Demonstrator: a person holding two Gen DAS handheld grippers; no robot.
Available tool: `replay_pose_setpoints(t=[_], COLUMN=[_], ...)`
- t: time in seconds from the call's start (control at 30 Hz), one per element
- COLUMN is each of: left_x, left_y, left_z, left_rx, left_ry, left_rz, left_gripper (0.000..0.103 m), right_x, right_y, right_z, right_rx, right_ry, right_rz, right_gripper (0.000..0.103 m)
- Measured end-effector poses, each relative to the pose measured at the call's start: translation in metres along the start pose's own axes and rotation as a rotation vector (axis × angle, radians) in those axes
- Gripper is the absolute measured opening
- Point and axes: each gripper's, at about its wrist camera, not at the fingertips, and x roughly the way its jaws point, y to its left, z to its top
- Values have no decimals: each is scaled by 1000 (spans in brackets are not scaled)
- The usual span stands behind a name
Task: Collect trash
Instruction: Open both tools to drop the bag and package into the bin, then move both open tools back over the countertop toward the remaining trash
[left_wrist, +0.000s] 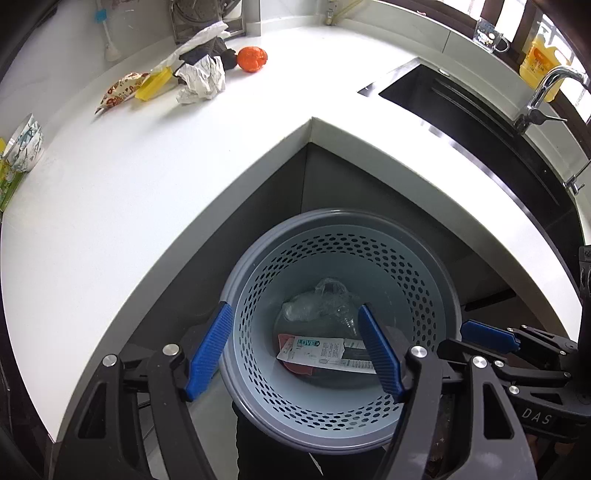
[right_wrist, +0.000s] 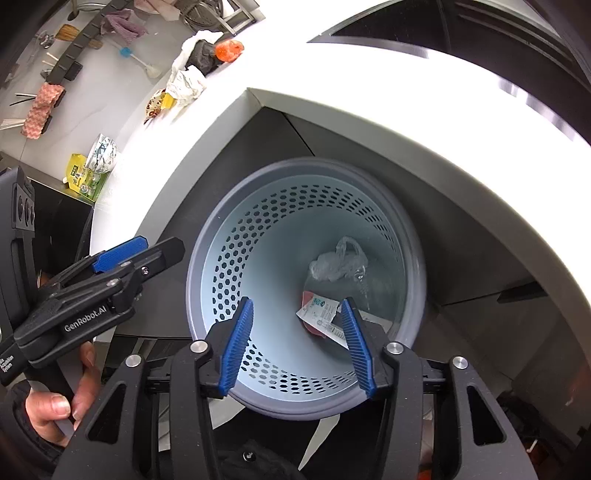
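Below the corner of the white tabletop (left_wrist: 155, 177) stood a pale blue perforated bin (left_wrist: 424, 280), and both grippers hung over its mouth. The left gripper (left_wrist: 295, 350) had its blue jaws spread wide with nothing between them; through the gap showed the bin's floor. The right gripper (right_wrist: 297, 343) likewise had its jaws parted and empty, pointing down into the bin. At the bottom of the bin lay a crumpled clear plastic bag (left_wrist: 317, 302), a printed card package (left_wrist: 325, 354) and something red (left_wrist: 286, 339) partly hidden under the card. A person's hand (right_wrist: 55, 406) gripped the handle of the left gripper at the lower left of the right wrist view.

Well apart from the bin, far back on the tabletop, more trash remained: a crumpled white paper (left_wrist: 203, 79), a yellow wrapper (left_wrist: 153, 84), a patterned snack bag (left_wrist: 118, 90) and an orange object (left_wrist: 252, 58). To the right the dark sink (left_wrist: 443, 99) was set into the tabletop.
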Motion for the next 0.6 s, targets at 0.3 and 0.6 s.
replay_pose_setpoints(t=[0.3, 0.6], left_x=[-41, -79], left_y=[6, 31], left_z=[13, 12], left_rx=[-41, -134], left_ry=[-97, -180], left_rz=[21, 86], left_gripper=[79, 92], right_x=[-20, -35], right_y=[13, 41], right_z=[9, 26], right_rx=[-68, -161], right_ry=[-38, -81], right_rz=[11, 60], right_gripper=[61, 66])
